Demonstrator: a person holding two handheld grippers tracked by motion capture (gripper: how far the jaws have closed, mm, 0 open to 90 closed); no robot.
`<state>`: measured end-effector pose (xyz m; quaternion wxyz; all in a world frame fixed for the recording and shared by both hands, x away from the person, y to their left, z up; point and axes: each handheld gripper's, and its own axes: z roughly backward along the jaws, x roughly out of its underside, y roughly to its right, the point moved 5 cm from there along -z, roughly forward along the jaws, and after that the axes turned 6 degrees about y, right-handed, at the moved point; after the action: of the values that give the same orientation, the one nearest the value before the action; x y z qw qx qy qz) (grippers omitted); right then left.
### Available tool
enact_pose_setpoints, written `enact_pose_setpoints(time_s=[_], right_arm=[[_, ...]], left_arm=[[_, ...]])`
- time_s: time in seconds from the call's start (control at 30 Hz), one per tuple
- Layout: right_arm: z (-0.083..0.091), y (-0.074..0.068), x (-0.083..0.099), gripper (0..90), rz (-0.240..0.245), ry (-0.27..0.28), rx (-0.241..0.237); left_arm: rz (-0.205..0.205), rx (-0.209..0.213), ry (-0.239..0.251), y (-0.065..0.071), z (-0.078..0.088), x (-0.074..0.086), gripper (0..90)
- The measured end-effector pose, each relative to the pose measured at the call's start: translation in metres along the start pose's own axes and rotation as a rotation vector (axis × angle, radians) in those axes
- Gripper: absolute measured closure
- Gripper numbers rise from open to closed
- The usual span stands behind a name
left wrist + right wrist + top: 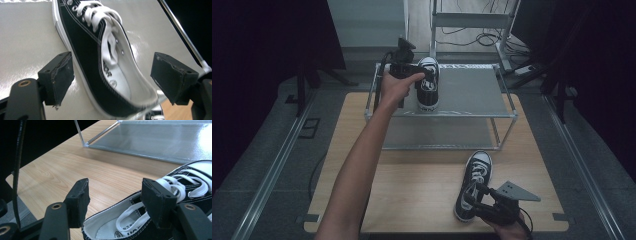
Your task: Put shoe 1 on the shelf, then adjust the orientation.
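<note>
High view: wooden table (412, 190) carries a two-tier metal shoe rack (472, 90). One black-and-white sneaker (428, 82) stands on the rack's top shelf at its left end, the left hand-held gripper (424, 75) right at it. Left gripper view: that sneaker (105, 62) lies between the jaws, pads clear of both sides, so released. Second sneaker (473, 184) lies on the table near the front right, the right hand-held gripper (474, 197) at its heel. Right gripper view: one jaw inside the sneaker's (150, 220) opening, the other outside; pads not pressing, released.
</note>
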<state>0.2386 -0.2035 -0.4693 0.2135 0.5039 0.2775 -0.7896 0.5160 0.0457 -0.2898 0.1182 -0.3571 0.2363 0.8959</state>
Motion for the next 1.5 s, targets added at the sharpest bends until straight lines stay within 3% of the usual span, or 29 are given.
enact_pose_setpoints(time_s=[0.2,0.37,0.6,0.83,0.97,1.1,1.27,1.37,1.43,1.5], right_arm=[[-0.004,-0.005,0.003,40.5,0.008,-0.011,-0.011],[-0.008,-0.013,0.005,45.5,0.022,-0.032,-0.048],[-0.013,-0.028,0.010,60.5,0.060,-0.054,-0.088],[-0.019,-0.044,0.016,78.9,0.100,-0.090,-0.110],[-0.023,-0.055,0.029,87.0,0.124,-0.140,-0.148],[-0.026,-0.063,0.046,90.0,0.163,-0.182,-0.129],[-0.030,-0.059,0.062,90.0,0.171,-0.222,-0.082],[-0.026,-0.045,0.067,90.0,0.153,-0.225,-0.034],[-0.021,-0.039,0.067,90.0,0.092,-0.215,-0.083],[-0.017,-0.037,0.069,90.0,0.108,-0.211,-0.075]], left_arm=[[-0.039,0.039,0.019,-0.006,0.018,0.011,19.8],[-0.074,0.081,0.030,-0.010,0.033,0.026,21.1],[-0.108,0.122,0.033,-0.015,0.045,0.054,22.1],[-0.146,0.137,0.038,-0.022,0.054,0.085,22.3],[-0.169,0.140,0.017,-0.027,0.054,0.103,22.3],[-0.173,0.149,0.013,-0.030,0.055,0.114,22.3],[-0.171,0.180,0.013,-0.030,0.054,0.132,22.4],[-0.195,0.159,0.007,-0.030,0.049,0.145,22.6],[-0.196,0.160,0.000,-0.030,0.046,0.155,22.6],[-0.192,0.174,0.000,-0.030,0.042,0.165,22.7]])
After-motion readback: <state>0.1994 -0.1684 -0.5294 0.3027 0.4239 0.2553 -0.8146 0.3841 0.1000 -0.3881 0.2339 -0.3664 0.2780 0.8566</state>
